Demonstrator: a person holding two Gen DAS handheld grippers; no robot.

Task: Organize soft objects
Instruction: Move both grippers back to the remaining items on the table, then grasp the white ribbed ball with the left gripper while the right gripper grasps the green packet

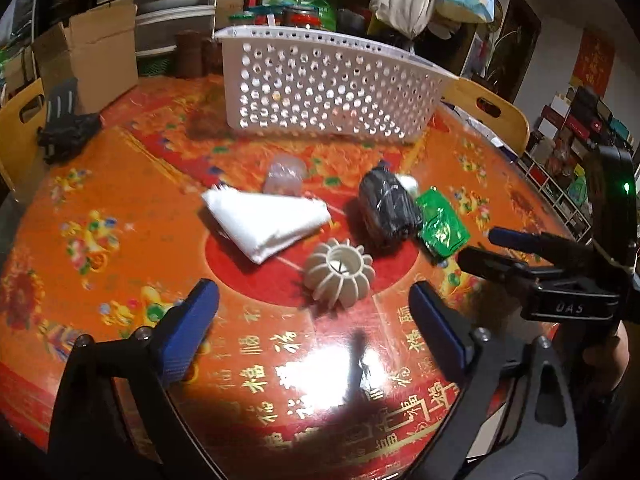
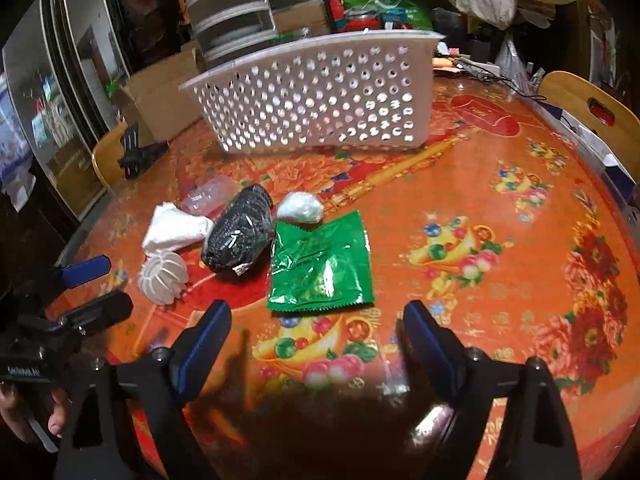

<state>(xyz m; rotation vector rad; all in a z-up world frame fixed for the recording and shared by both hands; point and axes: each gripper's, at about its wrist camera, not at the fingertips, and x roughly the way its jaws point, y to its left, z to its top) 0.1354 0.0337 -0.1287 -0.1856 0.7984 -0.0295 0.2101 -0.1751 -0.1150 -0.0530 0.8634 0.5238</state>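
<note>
A white perforated basket (image 1: 320, 88) (image 2: 316, 100) stands at the far side of the red round table (image 1: 120, 208). In front of it lie a folded white cloth (image 1: 266, 220) (image 2: 176, 228), a clear plastic piece (image 1: 285, 176) (image 2: 208, 198), a black wrapped bundle (image 1: 388, 208) (image 2: 240, 236), a small white bag (image 2: 300, 208), a green foil packet (image 1: 442, 226) (image 2: 322, 264) and a white ribbed ball (image 1: 340, 272) (image 2: 164, 276). My left gripper (image 1: 314, 320) is open just short of the ribbed ball. My right gripper (image 2: 316, 340) is open just short of the green packet; it also shows in the left wrist view (image 1: 480, 246).
A black clip-like object (image 1: 66, 128) (image 2: 138, 156) lies at the table's left edge. Wooden chairs (image 1: 492, 112) (image 2: 592, 116) stand around the table. Cardboard boxes (image 1: 92, 52), drawers and bags crowd the background behind the basket.
</note>
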